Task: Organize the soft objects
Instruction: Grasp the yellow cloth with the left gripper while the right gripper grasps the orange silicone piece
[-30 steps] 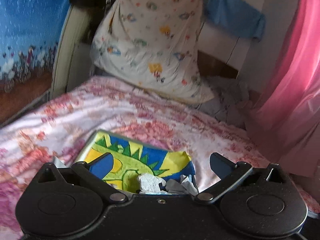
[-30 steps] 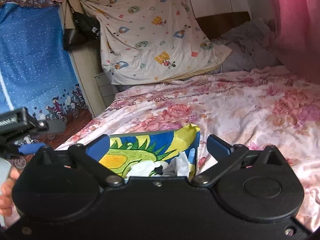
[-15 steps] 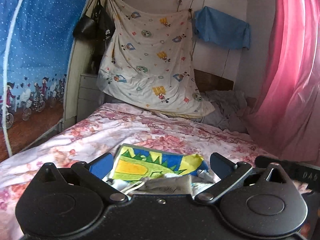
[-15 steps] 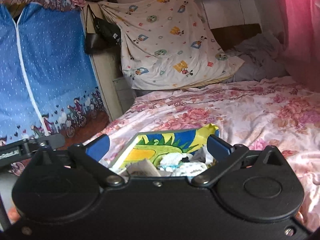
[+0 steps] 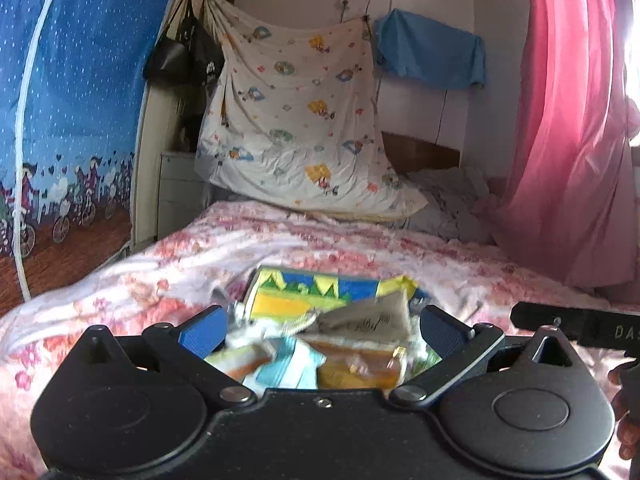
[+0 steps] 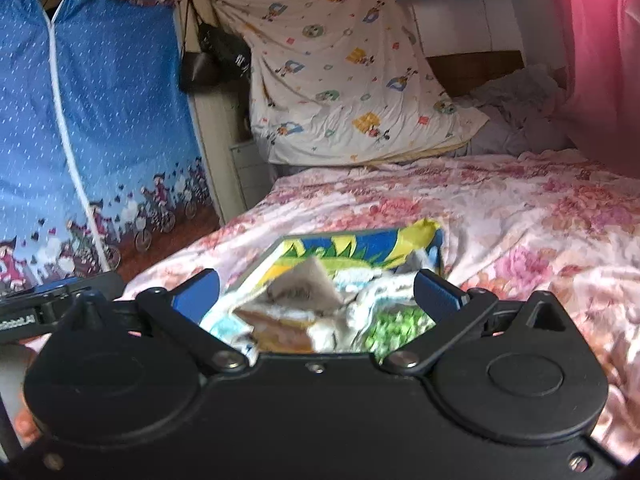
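**Both grippers pulled back, more of the pile in view**

Both cameras have drawn back and tilted up since a second ago: the room's far wall and hanging sheet now show fully, and more of the pile of soft objects (image 5: pixel 320 344) appears between the fingers than before. Earlier only the colourful box (image 5: pixel 316 292) and a few white scraps were seen; now folded cloths in white, light blue and orange lie in front of it, somewhat blurred.

The left gripper (image 5: pixel 320 330) is wide open and holds nothing; its blue fingertips stand on each side of the pile, not touching it as far as I can tell. The right gripper (image 6: pixel 316 290) is also wide open and empty, with the same pile (image 6: pixel 320 312) between its fingers.

The pile rests on the near part of the floral bedspread (image 5: pixel 460 264), with the box just behind it.

I judge that no piece is picked yet; the sorting is at its beginning, and the next move needs one gripper to close on a single cloth.
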A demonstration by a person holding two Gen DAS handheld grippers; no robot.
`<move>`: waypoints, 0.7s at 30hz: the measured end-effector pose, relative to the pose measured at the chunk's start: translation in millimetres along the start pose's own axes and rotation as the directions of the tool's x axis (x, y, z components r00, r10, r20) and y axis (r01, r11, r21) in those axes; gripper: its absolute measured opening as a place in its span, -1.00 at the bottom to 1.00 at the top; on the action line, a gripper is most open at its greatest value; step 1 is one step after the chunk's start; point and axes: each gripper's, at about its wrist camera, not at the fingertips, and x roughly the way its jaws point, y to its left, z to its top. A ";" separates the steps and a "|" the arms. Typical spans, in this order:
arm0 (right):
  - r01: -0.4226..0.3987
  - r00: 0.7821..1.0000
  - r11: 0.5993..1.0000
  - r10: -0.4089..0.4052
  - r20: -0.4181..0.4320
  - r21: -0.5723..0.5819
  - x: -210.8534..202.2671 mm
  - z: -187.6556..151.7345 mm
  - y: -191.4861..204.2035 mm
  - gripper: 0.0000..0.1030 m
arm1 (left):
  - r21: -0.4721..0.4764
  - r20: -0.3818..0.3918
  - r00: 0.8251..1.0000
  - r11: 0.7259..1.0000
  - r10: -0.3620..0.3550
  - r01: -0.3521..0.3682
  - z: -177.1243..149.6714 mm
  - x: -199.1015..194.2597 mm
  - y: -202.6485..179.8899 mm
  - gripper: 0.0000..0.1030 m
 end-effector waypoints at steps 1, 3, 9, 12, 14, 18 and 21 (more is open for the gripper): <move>0.005 1.000 1.000 -0.005 -0.008 -0.001 1.6 -4.1 1.0 0.99 | -0.003 -0.014 1.000 1.000 0.000 0.000 -5.7 1.8 3.3 0.99; 0.008 1.000 1.000 -0.009 -0.021 -0.001 6.9 -8.7 4.3 0.99 | -0.016 -0.028 1.000 1.000 0.006 -0.006 -18.9 3.6 11.1 0.99; 0.001 0.996 1.000 0.000 -0.090 0.009 19.5 -23.0 7.1 0.99 | -0.040 -0.125 0.992 0.999 0.032 -0.037 -38.7 13.3 27.3 0.99; 0.003 0.991 1.000 0.000 -0.133 0.020 25.9 -33.0 8.2 0.99 | -0.032 -0.171 0.985 0.999 0.031 -0.037 -43.7 21.3 30.5 0.98; -0.006 0.986 1.000 0.011 -0.169 0.030 30.9 -39.3 6.4 0.99 | -0.040 -0.207 0.978 0.999 0.020 -0.029 -47.7 27.0 32.2 0.98; -0.008 0.972 1.000 0.014 -0.235 0.027 39.5 -50.2 6.7 0.99 | -0.026 -0.240 0.971 1.000 -0.002 -0.005 -51.7 34.6 31.0 0.98; -0.004 0.959 1.000 0.006 -0.282 0.008 44.3 -60.7 7.6 0.99 | -0.011 -0.252 0.968 1.000 -0.006 0.003 -51.4 41.1 30.7 0.98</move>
